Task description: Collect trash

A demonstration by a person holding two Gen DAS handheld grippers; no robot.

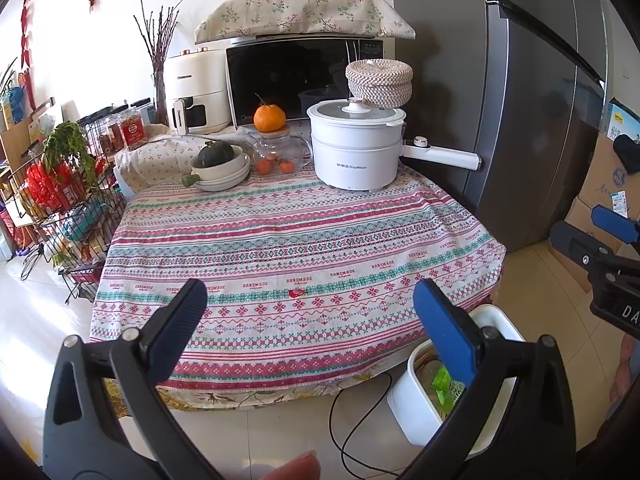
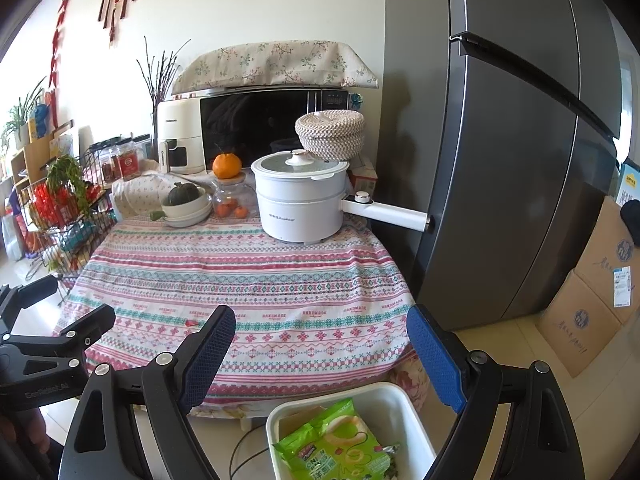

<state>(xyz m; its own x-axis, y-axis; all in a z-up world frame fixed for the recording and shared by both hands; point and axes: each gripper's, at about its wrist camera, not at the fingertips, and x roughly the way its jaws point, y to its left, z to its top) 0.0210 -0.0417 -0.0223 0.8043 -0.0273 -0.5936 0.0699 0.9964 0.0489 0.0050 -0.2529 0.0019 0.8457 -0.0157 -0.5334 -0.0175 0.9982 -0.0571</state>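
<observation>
The left gripper [image 1: 310, 316] hangs over the near edge of the worktop [image 1: 280, 232], its jaws spread wide and holding nothing. A small red scrap [image 1: 296, 293] lies on the striped cloth between the two blue pads, a little beyond their tips. In the right wrist view the same scrap [image 2: 193, 323] sits left of the right gripper [image 2: 320, 340], just beside the tip of its left pad. That gripper's jaws are also released and bare. Right of the scrap and below the worktop's front edge, a white bin [image 2: 394, 396] stands on the floor; a green snack bag [image 2: 336, 446] lies inside it, under the right gripper.

In the left wrist view the bin [image 1: 404, 396] is partly hidden behind the right-hand blue pad, and its contents are hard to make out. What the red scrap is made of cannot be told.

From the worktop's left side, a wire rack [image 1: 68, 200] holds packets and greens. At the back of the worktop stand a bowl with a green squash [image 1: 216, 154], a glass pot topped by an orange [image 1: 270, 118], and a white electric cooker [image 1: 354, 152] with a long handle. Behind these stands a microwave [image 1: 288, 76] under a flowered cover. Right of the worktop are a grey fridge [image 1: 520, 100] and cardboard boxes [image 2: 592, 300] on a pale tiled floor.
</observation>
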